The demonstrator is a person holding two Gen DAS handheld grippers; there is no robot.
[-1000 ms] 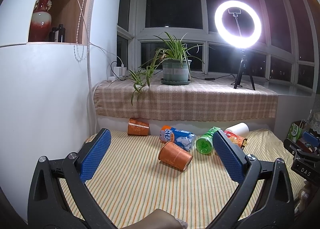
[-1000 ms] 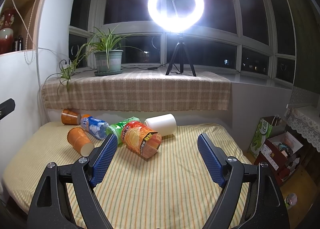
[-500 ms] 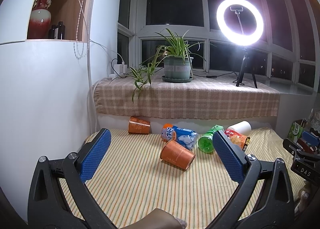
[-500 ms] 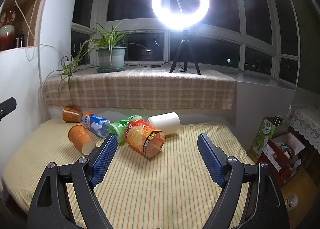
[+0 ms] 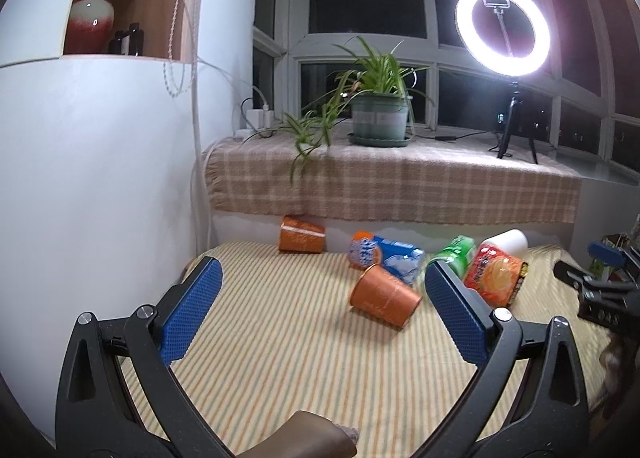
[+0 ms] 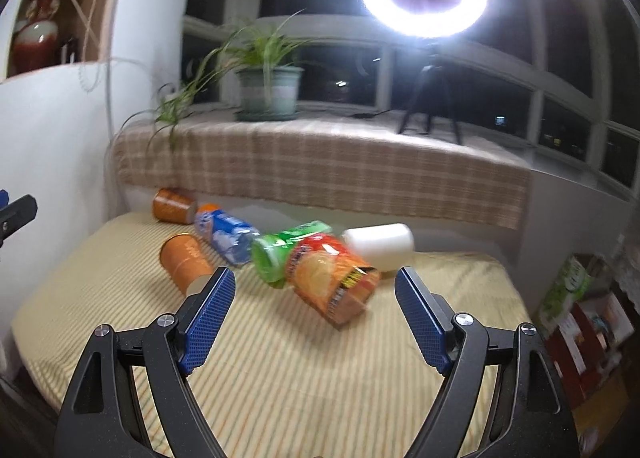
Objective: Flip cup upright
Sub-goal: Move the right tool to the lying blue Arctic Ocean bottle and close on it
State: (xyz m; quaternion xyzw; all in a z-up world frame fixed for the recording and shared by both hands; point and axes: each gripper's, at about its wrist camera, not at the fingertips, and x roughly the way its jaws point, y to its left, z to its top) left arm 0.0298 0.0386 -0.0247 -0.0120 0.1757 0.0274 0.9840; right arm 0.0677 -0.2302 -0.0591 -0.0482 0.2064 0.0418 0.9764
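Six cups lie tipped on the yellow striped mattress [image 5: 280, 358], all near its far edge below the checked-cloth window ledge [image 5: 400, 186]. Nearest to the left gripper [image 5: 320, 306]: a plain orange paper cup [image 5: 384, 300] on its side, sitting between the blue pads in that view but well ahead of them, no contact. Left claw is released, jaws wide, empty.

Right gripper [image 6: 316, 318] is also released, jaws wide, nothing held. A red-orange printed snack cup [image 6: 334, 278] lies on its side just ahead of it, mouth toward the camera, apart from the pads; right view is motion-blurred.

Behind those, in a rough row: a second orange cup with printed band [image 5: 302, 239] at the far left corner, a blue-and-white printed cup [image 5: 386, 258], a green printed cup [image 5: 454, 256] and a white cylindrical cup [image 5: 508, 242]. The green one touches the snack cup.

On the ledge: a potted spider plant [image 5: 380, 114] and a lit ring light on a tripod [image 5: 504, 24].
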